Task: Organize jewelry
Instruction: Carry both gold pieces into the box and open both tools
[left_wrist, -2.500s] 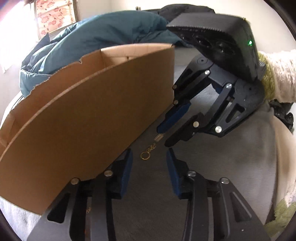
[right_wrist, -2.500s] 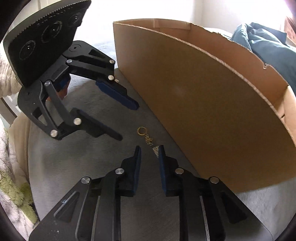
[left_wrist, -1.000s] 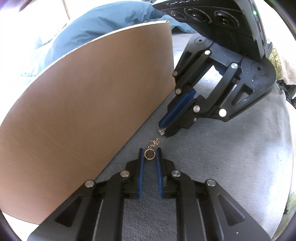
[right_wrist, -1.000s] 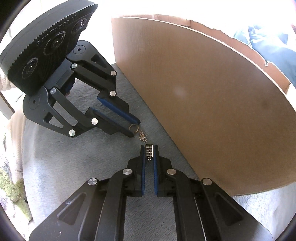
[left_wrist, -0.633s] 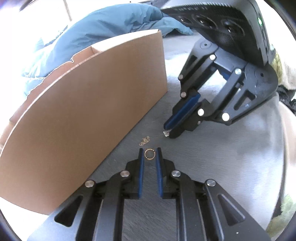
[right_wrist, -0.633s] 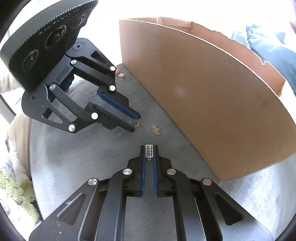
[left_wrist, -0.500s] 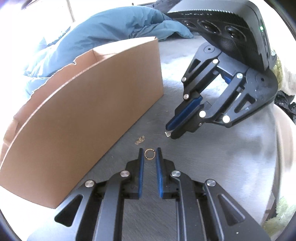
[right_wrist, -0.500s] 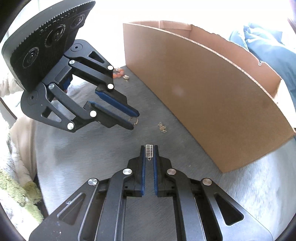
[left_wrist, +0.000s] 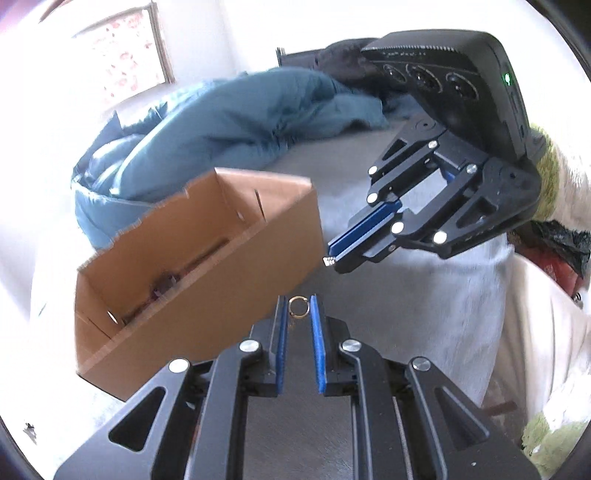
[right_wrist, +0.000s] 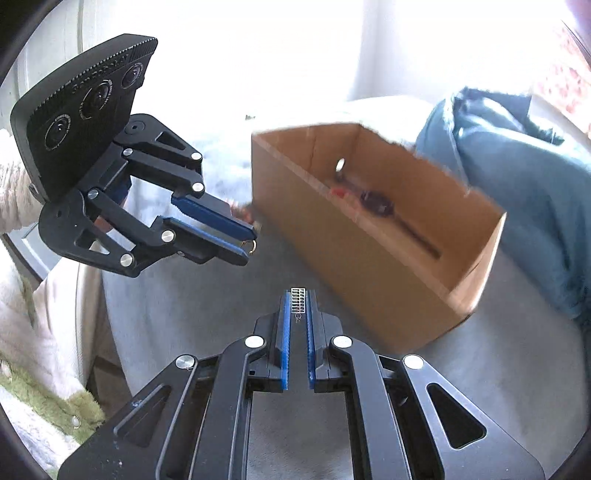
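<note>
- While both grippers point steeply downward over the grey bed cover (right_wrist: 498, 369), the left gripper (left_wrist: 297, 314) sits at the bottom of its own view, and the right gripper (right_wrist: 297, 308) at the bottom of its own.
- Seen from the left wrist camera, the right gripper (left_wrist: 334, 260) reaches in from the upper right, its fingers aimed down and to the left.
- Seen from the right wrist camera, the left gripper (right_wrist: 251, 238) reaches in from the upper left, fingers aimed down and to the right.
- The left gripper's jaws stand narrow, pinching a small gold ring (left_wrist: 297, 307) right at the tips; the ring faces the camera flat, and its edge pokes out below the tips in the other view (right_wrist: 252, 246).
- The right gripper's jaws are nearly closed on a small silver ladder-shaped pendant (right_wrist: 298, 300), whose long axis runs along the fingers and whose grid end juts past the tips.
- From the left wrist camera only a pale end of that pendant (left_wrist: 328, 261) shows at the fingertips.
- An open cardboard box (right_wrist: 369, 258) stands on the bed cover beyond both grippers, with dark, blurred items inside.
- A blue duvet (left_wrist: 229, 125) lies bunched behind the box.
</note>
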